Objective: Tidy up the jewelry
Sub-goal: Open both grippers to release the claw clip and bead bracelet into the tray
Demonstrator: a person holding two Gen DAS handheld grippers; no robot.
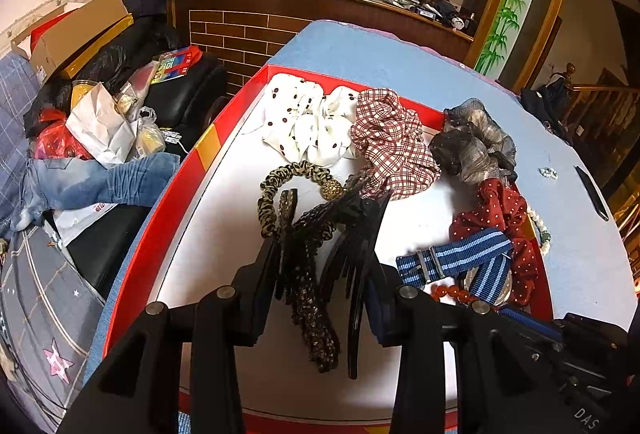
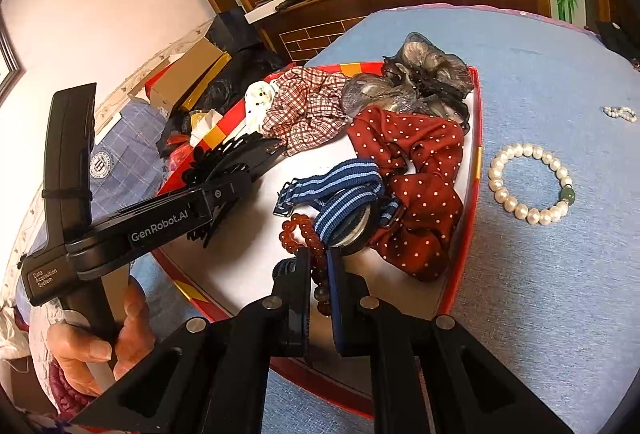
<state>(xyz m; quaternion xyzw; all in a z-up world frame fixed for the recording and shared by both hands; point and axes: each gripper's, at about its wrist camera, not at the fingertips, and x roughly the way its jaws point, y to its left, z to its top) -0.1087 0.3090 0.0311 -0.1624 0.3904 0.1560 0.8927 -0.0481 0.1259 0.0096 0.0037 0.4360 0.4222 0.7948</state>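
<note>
Blue tablecloth, red tray, left fingers spread around black clips, right fingers pinching amber beads.

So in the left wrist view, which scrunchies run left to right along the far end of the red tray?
White dotted scrunchie → red checked scrunchie → grey sheer scrunchie, all lying in the red tray.

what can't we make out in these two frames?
- Watch face: right wrist view, covered by the striped strap.
- Amber bead bracelet: lower part behind the right tongs.
- Black hair clips: left wrist view, left tongs overlap them; grip unclear.
- Small pale beads: too small.
</note>
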